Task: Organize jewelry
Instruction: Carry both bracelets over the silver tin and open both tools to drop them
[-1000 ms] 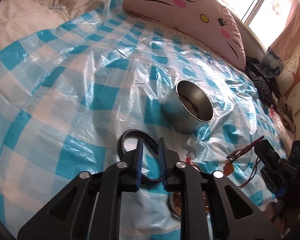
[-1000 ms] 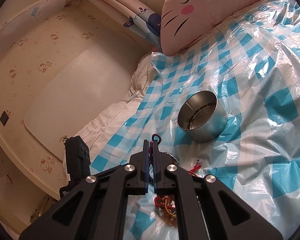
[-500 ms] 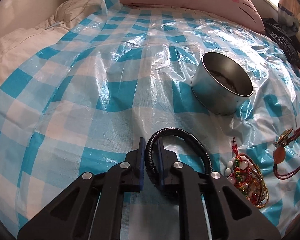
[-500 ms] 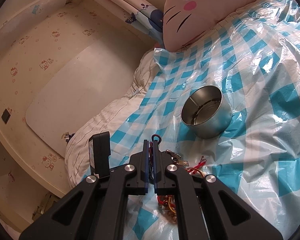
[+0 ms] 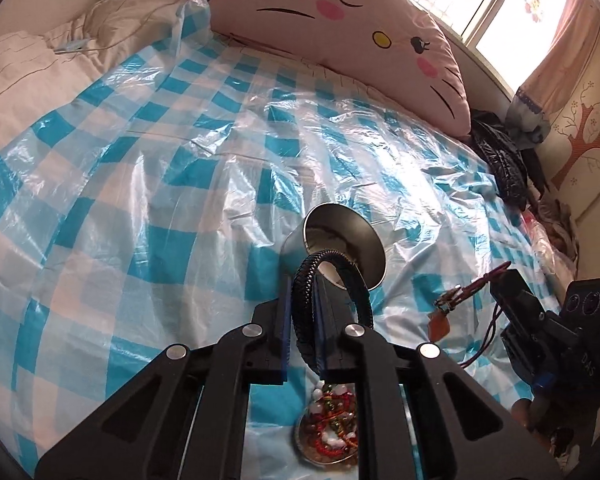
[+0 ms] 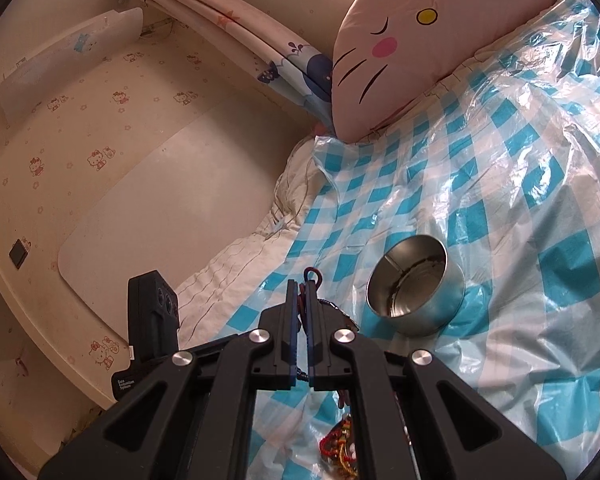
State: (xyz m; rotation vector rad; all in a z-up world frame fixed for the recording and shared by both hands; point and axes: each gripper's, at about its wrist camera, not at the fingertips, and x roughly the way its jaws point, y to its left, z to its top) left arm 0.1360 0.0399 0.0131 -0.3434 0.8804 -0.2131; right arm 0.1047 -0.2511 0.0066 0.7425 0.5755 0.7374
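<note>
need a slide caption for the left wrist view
Left gripper shut on a black braided bracelet, in front of the steel tin on a blue-checked plastic sheet.

The left tongs are matte black plastic: two angular arms with triangular cut-outs, round silver screws at the joints, and thin blue pads lining the narrow fingers. The right tongs are the same build, black with silver screws and blue-edged pads.
</note>
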